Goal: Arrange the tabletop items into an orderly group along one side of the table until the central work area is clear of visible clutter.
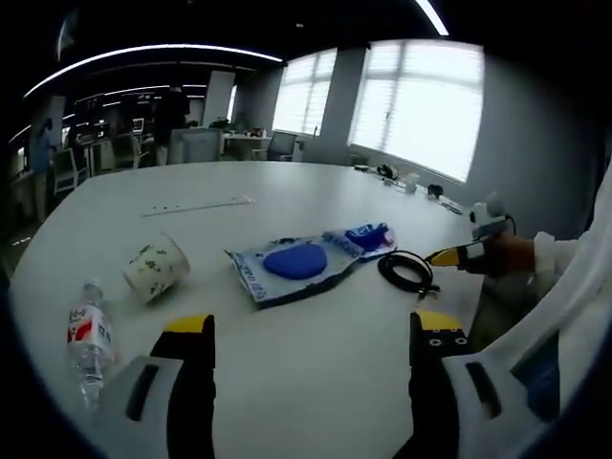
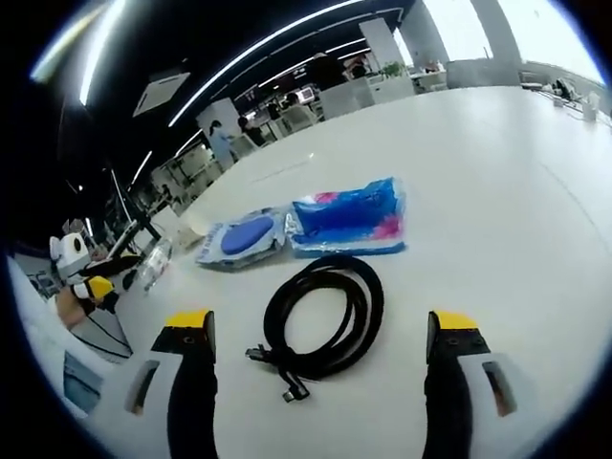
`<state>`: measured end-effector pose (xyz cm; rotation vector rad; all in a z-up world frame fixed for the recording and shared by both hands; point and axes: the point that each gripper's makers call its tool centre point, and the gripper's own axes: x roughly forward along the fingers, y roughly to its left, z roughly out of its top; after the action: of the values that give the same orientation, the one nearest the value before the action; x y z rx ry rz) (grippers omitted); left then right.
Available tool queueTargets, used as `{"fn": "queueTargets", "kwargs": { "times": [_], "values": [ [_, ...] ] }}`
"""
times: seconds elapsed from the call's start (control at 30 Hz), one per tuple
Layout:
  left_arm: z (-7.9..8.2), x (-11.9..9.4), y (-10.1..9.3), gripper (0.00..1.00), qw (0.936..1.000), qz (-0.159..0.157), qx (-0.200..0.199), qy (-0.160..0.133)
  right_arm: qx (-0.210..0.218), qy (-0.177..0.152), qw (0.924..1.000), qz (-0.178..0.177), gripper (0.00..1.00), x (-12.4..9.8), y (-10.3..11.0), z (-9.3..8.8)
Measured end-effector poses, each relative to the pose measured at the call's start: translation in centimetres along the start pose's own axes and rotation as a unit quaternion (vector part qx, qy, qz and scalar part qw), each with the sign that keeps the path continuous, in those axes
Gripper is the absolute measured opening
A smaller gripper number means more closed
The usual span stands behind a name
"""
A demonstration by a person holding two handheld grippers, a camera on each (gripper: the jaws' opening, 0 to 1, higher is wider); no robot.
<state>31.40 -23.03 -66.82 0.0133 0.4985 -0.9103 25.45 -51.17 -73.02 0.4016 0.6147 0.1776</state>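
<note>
now my right hand-held gripper (image 2: 320, 339) hangs open over the coiled black cable (image 2: 323, 323) on the white bench (image 2: 497, 172); i should close squarely across the coil. beyond lie blue packets (image 2: 349, 215). left hand-held gripper (image 1: 311, 335) open too.

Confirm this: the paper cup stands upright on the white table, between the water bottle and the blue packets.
Not quite. In the left gripper view the patterned paper cup lies on its side, not upright. It does sit on the white table, between the clear plastic water bottle and the blue plastic packets.
</note>
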Motion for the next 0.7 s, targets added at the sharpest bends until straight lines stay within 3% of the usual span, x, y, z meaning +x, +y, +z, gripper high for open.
{"fn": "queueTargets", "kwargs": {
  "times": [0.13, 0.23, 0.47, 0.7],
  "values": [
    [-0.2, 0.1, -0.2, 0.86, 1.0, -0.003, 0.002, 0.004, 0.009, 0.002, 1.0, -0.001, 0.91, -0.3, 0.2, -0.9],
    [-0.3, 0.1, -0.2, 0.85, 1.0, -0.004, 0.004, 0.008, 0.01, -0.007, 0.9999, -0.004, 0.88, -0.7, 0.0, -0.8],
    [-0.4, 0.1, -0.1, 0.85, 1.0, -0.002, 0.004, 0.009, 0.018, -0.007, 0.9998, -0.002, 0.92, -1.5, 0.2, -0.8],
    [-0.4, 0.1, 0.0, 0.85, 1.0, -0.002, 0.001, 0.009, 0.017, -0.018, 0.9997, 0.006, 0.92, -2.5, 1.5, -0.6]
  ]
}}
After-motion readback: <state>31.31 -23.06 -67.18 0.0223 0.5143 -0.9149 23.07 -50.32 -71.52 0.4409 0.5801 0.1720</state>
